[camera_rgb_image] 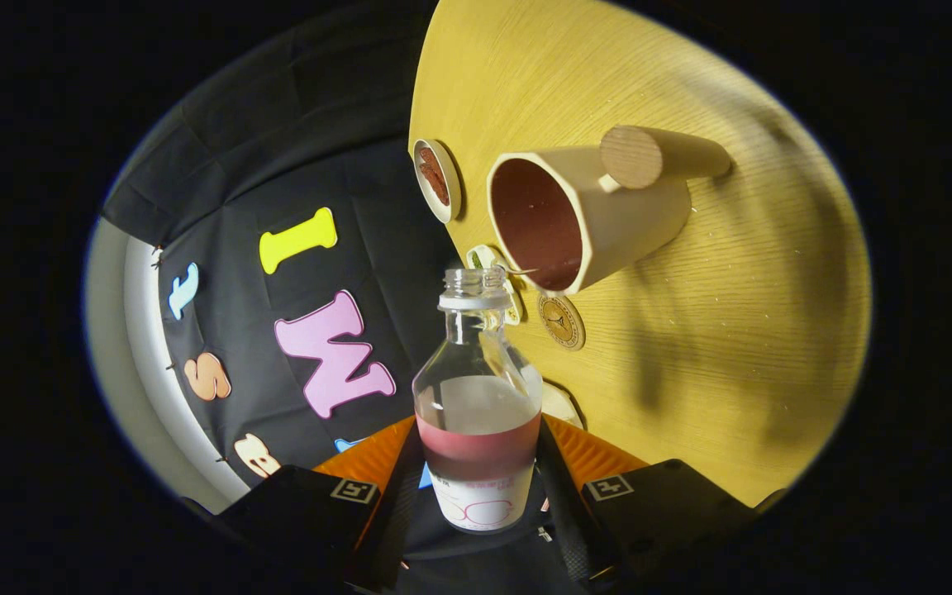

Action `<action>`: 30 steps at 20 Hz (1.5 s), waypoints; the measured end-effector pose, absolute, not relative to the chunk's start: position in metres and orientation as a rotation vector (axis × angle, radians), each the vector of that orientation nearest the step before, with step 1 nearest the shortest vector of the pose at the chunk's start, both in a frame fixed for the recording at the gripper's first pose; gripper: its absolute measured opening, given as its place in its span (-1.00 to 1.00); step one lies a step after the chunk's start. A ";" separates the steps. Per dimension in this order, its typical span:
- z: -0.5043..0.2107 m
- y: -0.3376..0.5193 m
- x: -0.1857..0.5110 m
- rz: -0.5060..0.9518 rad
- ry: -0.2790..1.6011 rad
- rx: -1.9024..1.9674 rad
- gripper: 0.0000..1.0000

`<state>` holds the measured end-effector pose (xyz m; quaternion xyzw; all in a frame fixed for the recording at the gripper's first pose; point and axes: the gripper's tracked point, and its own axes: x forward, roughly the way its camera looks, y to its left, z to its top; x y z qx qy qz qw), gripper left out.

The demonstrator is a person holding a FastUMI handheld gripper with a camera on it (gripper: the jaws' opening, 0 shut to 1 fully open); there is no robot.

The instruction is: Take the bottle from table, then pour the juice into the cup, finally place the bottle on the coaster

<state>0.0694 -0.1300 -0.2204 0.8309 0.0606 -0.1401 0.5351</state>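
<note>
The bottle (478, 413) sits between the two fingers of the tongs (478, 487), and both fingers press on its sides, so the tongs are pinching it tight. The bottle has no cap on. It holds some red juice (478, 450) low down, with foam above it. The whole view is turned sideways, so the bottle looks to be tipped over toward the cup (587, 216). That is most likely why it is held this way: the juice has to run out of the open neck.

The cup is just beyond the bottle's mouth, standing on the wooden bench (732, 330). It is pale outside and dark red inside. It has a round wooden handle (633, 155) sticking out from its side. It looks as if the mouth of the bottle is near the rim of the cup, but no stream of juice can be seen between them. Whether pouring is done or only starting is hard to tell.

Near the cup lie small round things. One round coaster (561, 321) with a drawing on it lies flat beside the cup, close to the bottle's neck. A small dish (436, 180) with something reddish brown in it sits farther off, by the edge of the bench. Another small pale round thing peeks out behind the bottle's neck, too hidden to name.

So there is one bottle, one cup, one clear coaster and one dish. The bottle should end up on the coaster.
</note>
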 end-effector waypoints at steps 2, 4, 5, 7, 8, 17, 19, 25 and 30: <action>-0.221 -0.131 0.070 -0.333 0.148 1.982 0.52; -0.222 -0.133 0.070 -0.345 0.144 2.001 0.52; -0.222 -0.134 0.070 -0.353 0.145 2.013 0.52; -0.223 -0.135 0.068 -0.358 0.142 2.025 0.52; -0.223 -0.135 0.067 -0.358 0.139 2.027 0.52; -0.225 -0.134 0.070 -0.382 0.148 2.086 0.52; -0.225 -0.135 0.070 -0.387 0.150 2.109 0.52; -0.220 -0.141 0.067 -0.412 0.137 2.189 0.52; -0.213 -0.138 0.074 -0.395 0.162 2.239 0.52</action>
